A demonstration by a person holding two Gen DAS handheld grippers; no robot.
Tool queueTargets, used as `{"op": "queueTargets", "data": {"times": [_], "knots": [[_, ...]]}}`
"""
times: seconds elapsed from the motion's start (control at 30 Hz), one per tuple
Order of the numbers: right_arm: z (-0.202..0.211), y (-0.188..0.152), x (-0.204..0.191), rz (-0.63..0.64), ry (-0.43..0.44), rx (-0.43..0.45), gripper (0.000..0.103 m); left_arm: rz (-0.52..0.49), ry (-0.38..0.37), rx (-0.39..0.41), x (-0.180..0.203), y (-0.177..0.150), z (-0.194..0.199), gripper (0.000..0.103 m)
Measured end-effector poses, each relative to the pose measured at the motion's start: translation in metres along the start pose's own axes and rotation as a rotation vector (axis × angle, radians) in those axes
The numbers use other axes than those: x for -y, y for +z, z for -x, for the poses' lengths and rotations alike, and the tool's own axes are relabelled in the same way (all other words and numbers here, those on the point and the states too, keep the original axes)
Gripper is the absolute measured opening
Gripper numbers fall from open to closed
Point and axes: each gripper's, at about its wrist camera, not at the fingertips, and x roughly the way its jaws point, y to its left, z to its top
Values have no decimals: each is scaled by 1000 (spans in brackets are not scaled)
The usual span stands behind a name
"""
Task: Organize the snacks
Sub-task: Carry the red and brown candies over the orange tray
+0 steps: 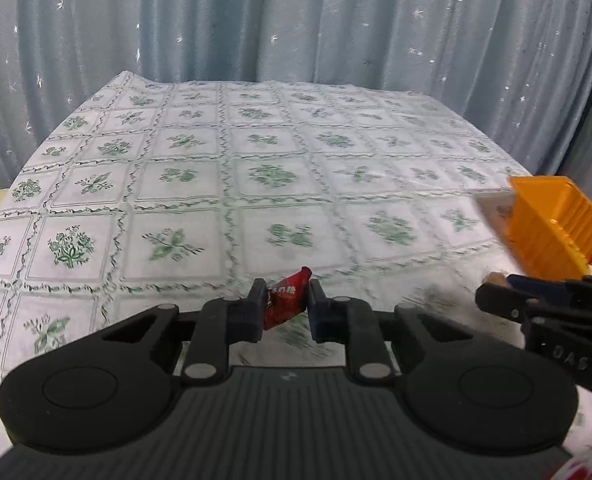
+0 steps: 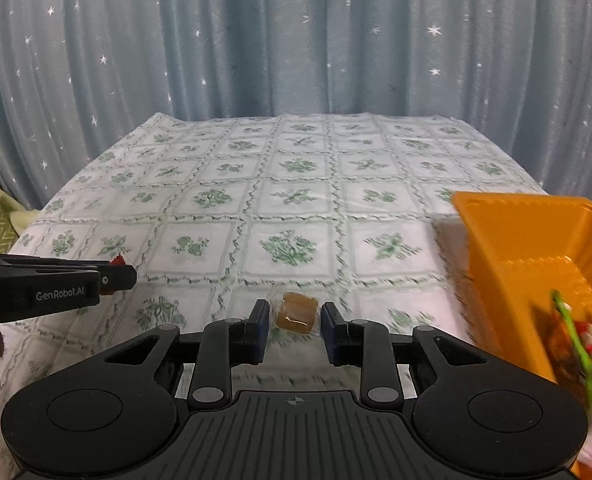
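Fingers: left gripper (image 1: pixel 284 304) clamped on red candy (image 1: pixel 286 298) | right gripper (image 2: pixel 294 322) pinching amber candy (image 2: pixel 297 312) | orange tray (image 2: pixel 535 264) right of both on worktop (image 2: pixel 296 208); right hand nearer.

Soft even indoor light, faint shadows, fisheye bending at dark corners, motion blur on orange tray (image 2: pixel 535 248)

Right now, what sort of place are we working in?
Probably a home room: a table under a floral checked tablecloth, star-patterned blue curtains behind it, and an orange snack tray at its right.
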Motion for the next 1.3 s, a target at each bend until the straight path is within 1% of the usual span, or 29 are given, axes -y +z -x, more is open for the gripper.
{"op": "queueTargets", "data": {"times": [0.43, 0.7, 0.97, 1.3], "knots": [[98, -20, 25, -89, -34, -4, 28, 14, -69, 12, 73, -25, 92, 19], [162, -39, 45, -117, -61, 14, 29, -3, -102, 6, 114, -49, 136, 19], [203, -51, 63, -149, -93, 31, 29, -37, -133, 0, 145, -61, 161, 19], [229, -61, 83, -168, -113, 49, 29, -70, -167, -2, 176, -64, 175, 19]]}}
